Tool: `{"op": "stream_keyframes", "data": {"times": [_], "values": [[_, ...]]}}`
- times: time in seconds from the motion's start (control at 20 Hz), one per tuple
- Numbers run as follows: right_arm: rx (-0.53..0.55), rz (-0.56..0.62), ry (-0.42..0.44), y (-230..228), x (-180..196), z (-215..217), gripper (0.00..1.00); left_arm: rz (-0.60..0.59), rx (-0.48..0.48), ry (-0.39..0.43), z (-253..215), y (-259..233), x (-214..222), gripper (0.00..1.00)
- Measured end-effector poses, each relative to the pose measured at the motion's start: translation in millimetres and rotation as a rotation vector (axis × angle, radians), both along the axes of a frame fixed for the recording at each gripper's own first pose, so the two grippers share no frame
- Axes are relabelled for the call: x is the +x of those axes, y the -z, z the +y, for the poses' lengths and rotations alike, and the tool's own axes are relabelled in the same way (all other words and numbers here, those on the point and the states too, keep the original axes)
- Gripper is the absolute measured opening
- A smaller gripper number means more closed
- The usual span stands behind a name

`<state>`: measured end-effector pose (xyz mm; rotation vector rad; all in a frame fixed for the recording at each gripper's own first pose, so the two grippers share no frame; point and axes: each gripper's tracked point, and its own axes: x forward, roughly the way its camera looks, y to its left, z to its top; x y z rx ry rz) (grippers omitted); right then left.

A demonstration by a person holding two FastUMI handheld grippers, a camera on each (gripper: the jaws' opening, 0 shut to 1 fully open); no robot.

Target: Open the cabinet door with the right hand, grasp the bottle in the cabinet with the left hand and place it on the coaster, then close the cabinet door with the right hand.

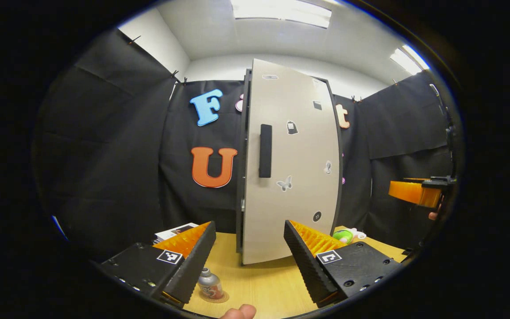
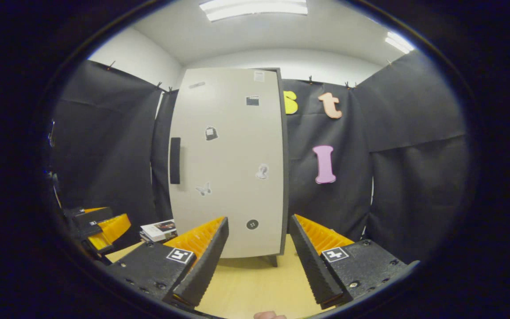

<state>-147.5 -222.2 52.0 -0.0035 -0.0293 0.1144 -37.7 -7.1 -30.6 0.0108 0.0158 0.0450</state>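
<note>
**Inspector:** Start with the bottle [image 1: 209, 283]. Where does it stand?

**Assistant:** In the left gripper view it stands upright on the coaster [image 1: 214, 297], on the wooden table [image 1: 264, 288], just in front of the cabinet and partly behind one finger of the left gripper [image 1: 248, 261]. Nothing grips it.

**Inspector:** So the placing step reads as done. The cabinet door [image 1: 290, 177]?

**Assistant:** In the left gripper view its handle edge seems to stand a little proud of the dark frame. In the right gripper view the door [image 2: 228, 168] looks flush or nearly so. I cannot tell whether it is fully seated. The handle [image 1: 265, 150] is untouched.

**Inspector:** Jaw states?

**Assistant:** The left gripper's jaws stand wide apart, holding nothing, with the door showing between them. The right gripper [image 2: 259, 257] is likewise spread wide and empty, pointing at the lower part of the door and clear of it. It also appears at the far right edge of the left gripper view [image 1: 419, 192], well away from the cabinet.

**Inspector:** Surroundings?

**Assistant:** A small stack of booklets [image 2: 160, 230] lies left of the cabinet, and a green and white item [image 1: 345, 235] lies to its right.

**Inspector:** Judgement: retrieval and placing complete. What remains, at most, is pressing the door fully home with the right hand.
</note>
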Motion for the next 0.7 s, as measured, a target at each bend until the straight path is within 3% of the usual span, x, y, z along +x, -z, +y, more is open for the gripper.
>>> {"op": "stream_keyframes", "data": {"times": [0.4,0.7], "values": [[0.002,-0.028,0.138,13,-36,-66,0.91,-0.018,0.016,-0.009,-26,-4,-16,0.94],[0.022,-0.043,0.121,15,-41,-70,0.91,-0.028,0.028,-0.048,-28,-10,-22,0.94]]}}
